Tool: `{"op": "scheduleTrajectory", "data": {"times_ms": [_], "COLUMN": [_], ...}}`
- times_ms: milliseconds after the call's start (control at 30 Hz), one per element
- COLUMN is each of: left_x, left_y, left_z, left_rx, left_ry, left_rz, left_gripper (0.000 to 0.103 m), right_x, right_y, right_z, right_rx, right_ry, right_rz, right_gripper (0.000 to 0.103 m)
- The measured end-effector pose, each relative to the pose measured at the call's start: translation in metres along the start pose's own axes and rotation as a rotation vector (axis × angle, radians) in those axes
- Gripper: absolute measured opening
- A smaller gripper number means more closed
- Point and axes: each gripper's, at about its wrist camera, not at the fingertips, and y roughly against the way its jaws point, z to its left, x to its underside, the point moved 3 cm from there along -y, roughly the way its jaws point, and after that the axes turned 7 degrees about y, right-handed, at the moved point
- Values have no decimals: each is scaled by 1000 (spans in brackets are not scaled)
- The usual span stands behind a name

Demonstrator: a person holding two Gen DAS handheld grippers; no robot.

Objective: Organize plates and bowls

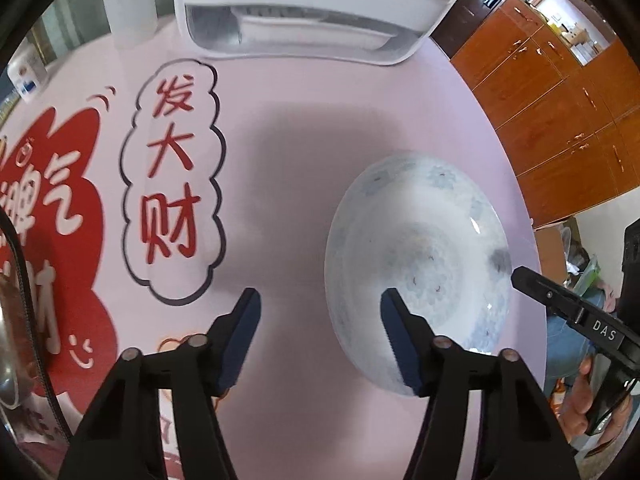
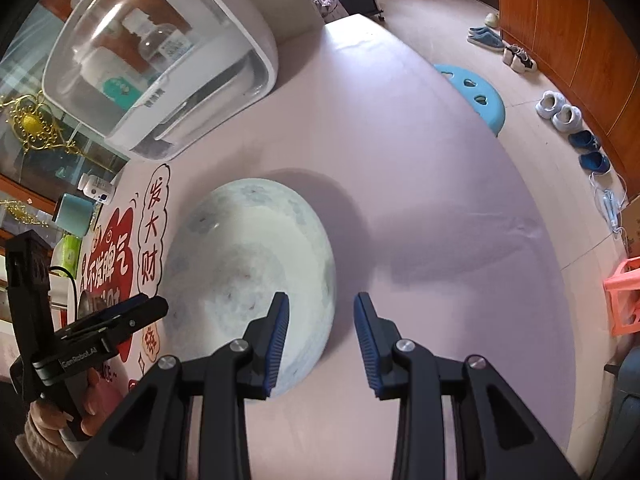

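Observation:
A pale blue-and-white patterned bowl (image 1: 416, 256) sits upright on the pink table; it also shows in the right wrist view (image 2: 248, 264). My left gripper (image 1: 320, 300) is open, its right finger over the bowl's near left rim, its left finger over bare table. My right gripper (image 2: 320, 304) is open, its left finger over the bowl's right rim, its right finger over the table. The right gripper's fingers (image 1: 560, 300) reach the bowl's right edge in the left wrist view. The left gripper's fingers (image 2: 120, 316) show at the bowl's left in the right wrist view.
A white dish cabinet with a clear lid (image 1: 304, 12) (image 2: 160, 68) stands at the table's far side. A red-and-white sticker (image 1: 172, 176) covers the table's left part. A metal object (image 1: 8, 340) sits at the far left. A blue stool (image 2: 476, 96), shoes and wooden cupboards (image 1: 560, 100) lie beyond the table edge.

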Motion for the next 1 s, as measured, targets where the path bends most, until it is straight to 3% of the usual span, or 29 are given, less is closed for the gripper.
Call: {"op": "scheduleTrajectory", "data": {"times_ms": [100,167,233,467,733,1000], "left_x": [0,1,1,3,5,28], "left_y": [-7,-13,-19,-31,-28,2], "left_z": [-1,-1,-4,-8,-14,-9], "left_rx": [15,19,17,47,33,28], "left_ry": [7,11,14,50,41,-6], "left_rz": [14,33,48,77,97,112], "left_gripper": [55,44,39,9,8,8], "right_x": [-2,-3,-4,-3,0,19], "right_y": [-6,-10,-15,-24,-23,-7], "right_z": [-3,-4,-4,-4,-1,10], "right_rx": [1,1,-1,-6,-3,-39], "right_ry": [2,4,8,22,49,65], "right_rz": [12,20,37,62,87,100], "right_gripper": [33,31,19,7,6,6]}}
